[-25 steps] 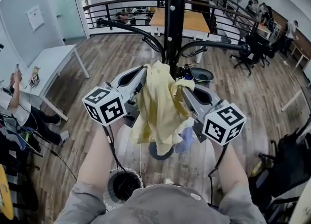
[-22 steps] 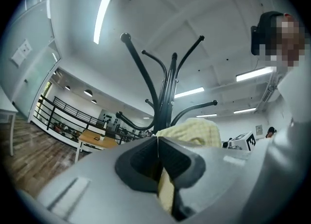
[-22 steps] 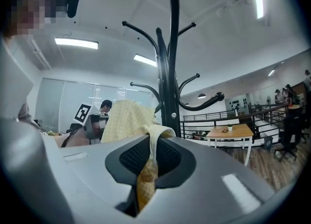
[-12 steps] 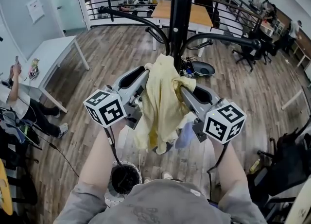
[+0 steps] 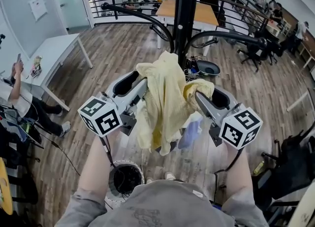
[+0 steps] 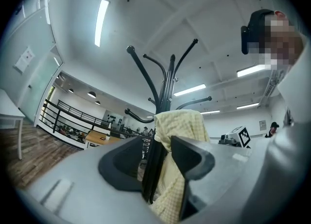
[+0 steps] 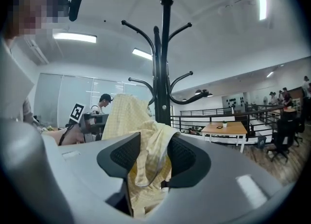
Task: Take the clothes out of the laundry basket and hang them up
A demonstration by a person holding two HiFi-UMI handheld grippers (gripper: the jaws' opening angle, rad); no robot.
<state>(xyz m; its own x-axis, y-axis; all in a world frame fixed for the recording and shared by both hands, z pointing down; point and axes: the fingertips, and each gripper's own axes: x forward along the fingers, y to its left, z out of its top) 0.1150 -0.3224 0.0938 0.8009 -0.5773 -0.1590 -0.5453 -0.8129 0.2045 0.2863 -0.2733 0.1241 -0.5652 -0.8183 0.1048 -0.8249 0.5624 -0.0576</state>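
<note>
Right gripper [image 7: 153,157] jaws have just been opening, yellow garment [image 5: 165,98] slack between pads. Left gripper [image 6: 163,162] clamped on garment. Garment peak against coat rack [image 5: 184,19]; release likely starting, hang nearly done.

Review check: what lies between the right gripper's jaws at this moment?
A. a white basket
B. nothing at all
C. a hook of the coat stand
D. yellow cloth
D: the right gripper view shows the yellow garment hanging loose between the jaws of the right gripper. The jaws stand apart and have just been opening.
</note>
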